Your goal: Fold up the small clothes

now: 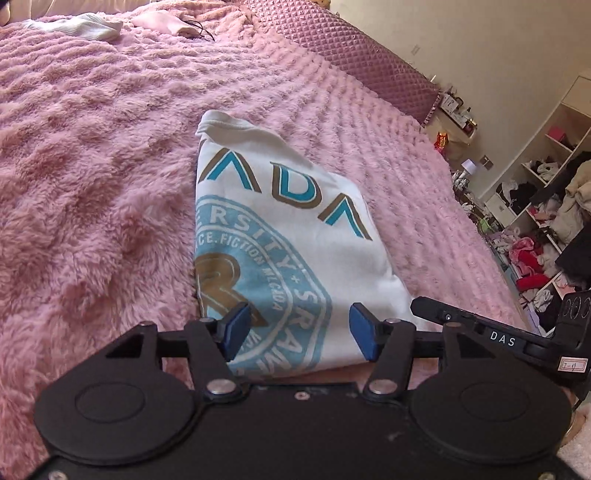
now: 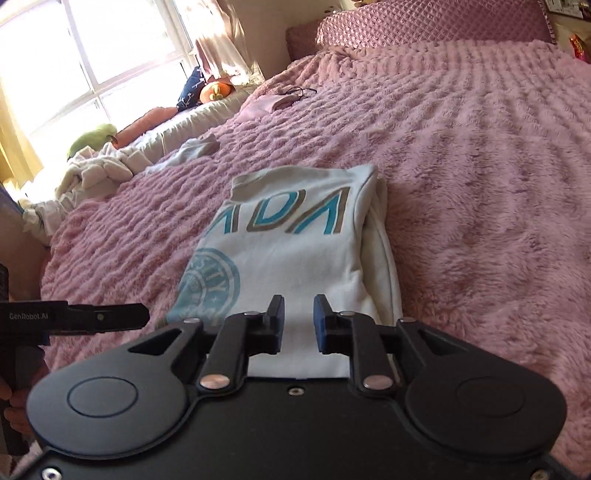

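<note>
A white T-shirt [image 1: 295, 229] with blue and brown print lies folded into a narrow strip on the pink fluffy bedspread [image 1: 92, 166]. It also shows in the right wrist view [image 2: 299, 251]. My left gripper [image 1: 301, 328] is open and empty, hovering over the shirt's near end. My right gripper [image 2: 298, 317] is partly open and empty, also over the near end. The right gripper's side [image 1: 498, 332] shows at the right of the left wrist view; the left gripper's side [image 2: 74, 317] shows at the left of the right wrist view.
A white garment [image 1: 85, 26] and a pale pink item [image 1: 166, 22] lie at the far end of the bed. A quilted purple headboard [image 1: 351, 48] runs along the side. Shelves full of clothes [image 1: 546, 221] stand beyond the bed. A clothes pile [image 2: 88, 177] lies near the window.
</note>
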A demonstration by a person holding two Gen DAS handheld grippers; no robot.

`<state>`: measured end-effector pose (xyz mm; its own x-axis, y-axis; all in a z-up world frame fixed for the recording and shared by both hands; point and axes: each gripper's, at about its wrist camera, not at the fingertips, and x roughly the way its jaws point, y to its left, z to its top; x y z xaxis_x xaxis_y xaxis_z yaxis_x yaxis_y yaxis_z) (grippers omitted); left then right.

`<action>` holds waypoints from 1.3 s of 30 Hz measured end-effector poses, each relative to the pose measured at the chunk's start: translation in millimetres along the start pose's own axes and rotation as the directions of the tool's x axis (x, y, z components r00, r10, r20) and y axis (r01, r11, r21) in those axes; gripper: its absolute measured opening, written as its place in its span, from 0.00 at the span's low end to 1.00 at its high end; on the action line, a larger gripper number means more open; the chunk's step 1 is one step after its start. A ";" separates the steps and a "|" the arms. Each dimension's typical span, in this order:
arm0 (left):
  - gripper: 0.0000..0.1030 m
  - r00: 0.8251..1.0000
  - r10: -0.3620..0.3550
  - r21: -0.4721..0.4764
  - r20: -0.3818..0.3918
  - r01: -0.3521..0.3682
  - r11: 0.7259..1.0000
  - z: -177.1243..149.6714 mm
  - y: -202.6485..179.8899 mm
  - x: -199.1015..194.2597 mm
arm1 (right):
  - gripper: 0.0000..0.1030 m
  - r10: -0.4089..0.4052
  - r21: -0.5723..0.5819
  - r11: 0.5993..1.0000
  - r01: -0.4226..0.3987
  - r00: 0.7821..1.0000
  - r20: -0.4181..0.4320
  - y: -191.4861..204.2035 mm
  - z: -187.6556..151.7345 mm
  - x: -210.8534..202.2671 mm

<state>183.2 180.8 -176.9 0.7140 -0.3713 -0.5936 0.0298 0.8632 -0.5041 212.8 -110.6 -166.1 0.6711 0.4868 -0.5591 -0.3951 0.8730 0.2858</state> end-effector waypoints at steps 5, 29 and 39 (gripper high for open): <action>0.59 0.998 0.038 0.019 -0.051 -0.037 0.999 -16.5 11.9 26.5 | 0.15 -0.110 0.015 0.994 0.111 0.992 -0.057 -21.5 -22.9 16.1; 1.00 0.941 0.326 0.078 -0.090 -0.319 0.944 -20.8 -89.7 -134.9 | 0.66 -0.254 -0.002 0.967 0.256 0.960 -0.119 96.0 -6.9 -128.3; 1.00 0.929 0.357 0.111 -0.097 -0.346 0.932 -49.0 -130.8 -190.6 | 0.67 -0.263 -0.025 0.965 0.262 0.959 -0.105 134.1 -12.5 -171.2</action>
<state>9.0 121.9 -28.6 0.6061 -0.0702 -0.7923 -0.1416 0.9707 -0.1943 37.1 -77.3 -41.8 0.6820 0.2341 -0.6929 -0.2210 0.9691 0.1098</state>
